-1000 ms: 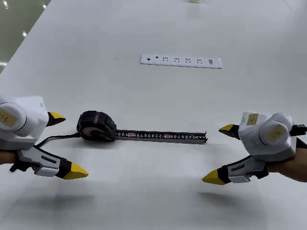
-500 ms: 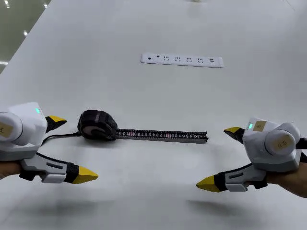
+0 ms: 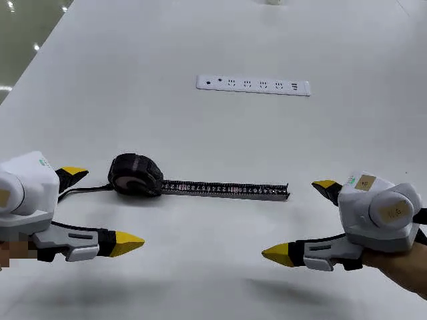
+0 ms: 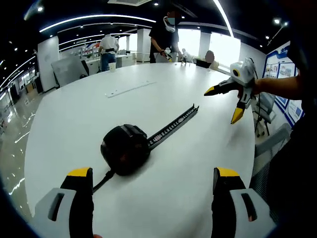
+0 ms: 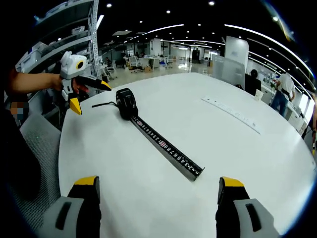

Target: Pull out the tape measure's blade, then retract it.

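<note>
A black tape measure [image 3: 135, 175] lies on the white table [image 3: 213, 127], its blade [image 3: 227, 190] pulled out to the right and ending at a hook [image 3: 286, 193]. The same case [image 4: 125, 149] and blade [image 4: 176, 122] sit ahead in the left gripper view; the right gripper view has the blade [image 5: 166, 146] running toward the case [image 5: 127, 103]. My left gripper [image 3: 101, 207] hangs open, left of the case and not touching it. My right gripper [image 3: 301, 219] hangs open to the right of the blade's tip, holding nothing.
A white power strip [image 3: 253, 85] lies farther back on the table, also in the left gripper view as the power strip [image 4: 130, 88]. A black strap [image 3: 83, 190] trails left from the case. People stand beyond the table's far end [image 4: 166, 29].
Both grippers have drifted lower and slightly inward in the head view. The tape measure and its extended blade have stayed put.
</note>
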Demonstrator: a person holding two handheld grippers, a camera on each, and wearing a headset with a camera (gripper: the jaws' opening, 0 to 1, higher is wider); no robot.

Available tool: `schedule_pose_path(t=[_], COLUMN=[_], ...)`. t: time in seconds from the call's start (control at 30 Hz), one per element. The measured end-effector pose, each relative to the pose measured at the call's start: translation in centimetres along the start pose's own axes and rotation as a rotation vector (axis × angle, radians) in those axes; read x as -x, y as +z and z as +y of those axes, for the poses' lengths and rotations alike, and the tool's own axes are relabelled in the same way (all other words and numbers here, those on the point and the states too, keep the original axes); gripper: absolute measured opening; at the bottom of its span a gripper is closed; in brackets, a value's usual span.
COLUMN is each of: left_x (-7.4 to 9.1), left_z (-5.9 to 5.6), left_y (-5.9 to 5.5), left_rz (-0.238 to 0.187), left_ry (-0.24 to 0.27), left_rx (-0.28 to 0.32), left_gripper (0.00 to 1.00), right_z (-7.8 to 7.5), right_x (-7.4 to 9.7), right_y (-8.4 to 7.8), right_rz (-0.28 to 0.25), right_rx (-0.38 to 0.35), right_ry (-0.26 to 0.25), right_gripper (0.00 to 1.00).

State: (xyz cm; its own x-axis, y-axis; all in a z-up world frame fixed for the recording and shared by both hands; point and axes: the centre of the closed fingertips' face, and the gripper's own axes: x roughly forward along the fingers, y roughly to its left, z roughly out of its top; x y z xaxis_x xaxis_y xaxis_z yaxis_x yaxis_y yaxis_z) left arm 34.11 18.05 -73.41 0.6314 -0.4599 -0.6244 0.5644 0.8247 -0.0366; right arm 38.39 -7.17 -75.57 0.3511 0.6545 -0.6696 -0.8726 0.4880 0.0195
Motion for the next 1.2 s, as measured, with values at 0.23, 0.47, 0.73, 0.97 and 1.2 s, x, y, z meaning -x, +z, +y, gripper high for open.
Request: schedule_pose_path(t=[0.23,0.47,0.73,0.97,1.2], left_x=[0.2,0.5,0.0,0.0,0.0], left_z=[-0.1,-0.4,-1.6,-2.0,-2.2], left_y=[0.1,0.5,0.7,0.9,1.0], left_rz=[-0.032,-0.067,-0.086,-0.092,-0.09], left_ry=[0.037,0.084,0.102,0.165,0.238], left_rx=[0.036,0.062,0.094,0.103,0.152], left_gripper=[0.99,0.99,0.99,0.99,0.99], right_z=[0.2,0.5,1.4,1.9,2.5], right_x=[0.4,1.2,1.0,1.1,1.0], right_y=[0.3,1.0,0.9,1.7,2.0], right_rz=[-0.039,-0.098,-0.107,-0.135,-0.141], right_rx=[-0.029,-0.057,-0.095,-0.15,-0.178], right_ry=[-0.044,-0.092,-0.123,-0.179,-0.222], right_gripper=[0.99,0.99,0.99,0.99,0.99])
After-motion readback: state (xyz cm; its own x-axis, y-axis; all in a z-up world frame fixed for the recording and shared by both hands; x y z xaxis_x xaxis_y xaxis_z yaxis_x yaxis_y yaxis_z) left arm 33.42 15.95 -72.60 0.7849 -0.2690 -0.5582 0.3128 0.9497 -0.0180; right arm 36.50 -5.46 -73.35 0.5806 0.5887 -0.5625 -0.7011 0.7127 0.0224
